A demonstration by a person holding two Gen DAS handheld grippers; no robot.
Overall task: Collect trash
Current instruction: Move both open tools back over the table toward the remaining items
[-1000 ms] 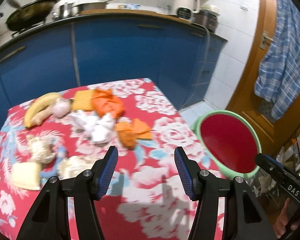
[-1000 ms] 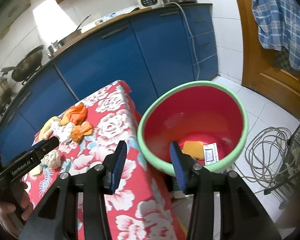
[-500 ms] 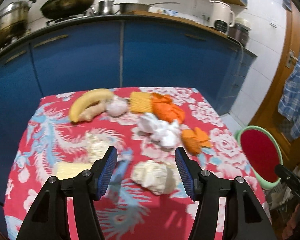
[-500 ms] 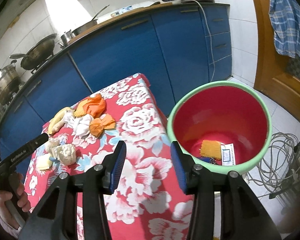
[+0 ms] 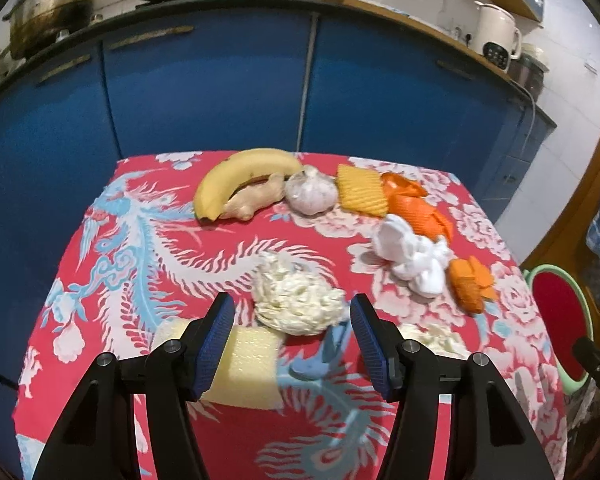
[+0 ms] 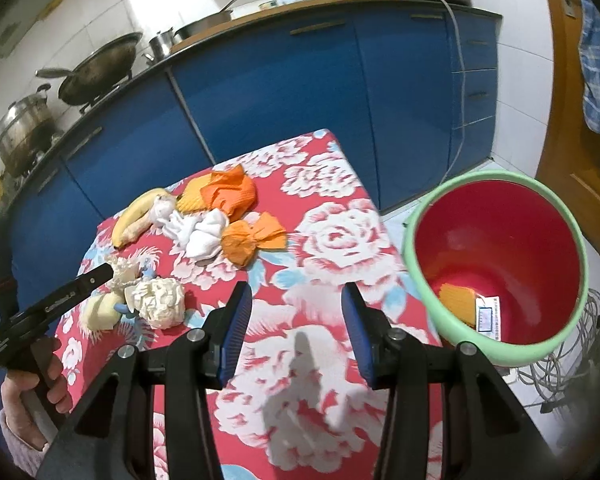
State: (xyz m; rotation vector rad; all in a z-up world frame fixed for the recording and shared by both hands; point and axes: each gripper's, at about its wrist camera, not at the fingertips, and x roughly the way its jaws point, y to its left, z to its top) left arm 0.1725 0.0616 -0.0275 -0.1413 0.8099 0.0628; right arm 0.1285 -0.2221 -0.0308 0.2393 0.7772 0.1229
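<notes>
Blue-padded and spread apart, my left gripper [image 5: 292, 336] hangs over the red flowered tablecloth [image 5: 148, 248] with nothing pinched between its jaws. Just beyond the pads lies a crumpled cream paper wad [image 5: 296, 300], and a pale yellow sponge [image 5: 244, 368] sits under my left finger. My right gripper [image 6: 296, 328] is likewise parted and empty, above bare cloth near the table's right edge.

Further out on the cloth I see a white crumpled tissue [image 5: 412, 256] touching a small orange paper ball [image 5: 470, 284], and beyond them a larger orange wad [image 5: 416, 204] beside a yellow waffled square [image 5: 360, 196]. At the far edge a garlic bulb [image 5: 310, 194], a ginger root [image 5: 256, 200] and a banana [image 5: 240, 180] lie pressed together.

Right of the table stands the red bin with a green rim [image 6: 556, 344]; 2 scraps, 1 yellow and 1 a printed label, rest at its bottom. Blue cabinets [image 5: 204, 92] close the view behind.
</notes>
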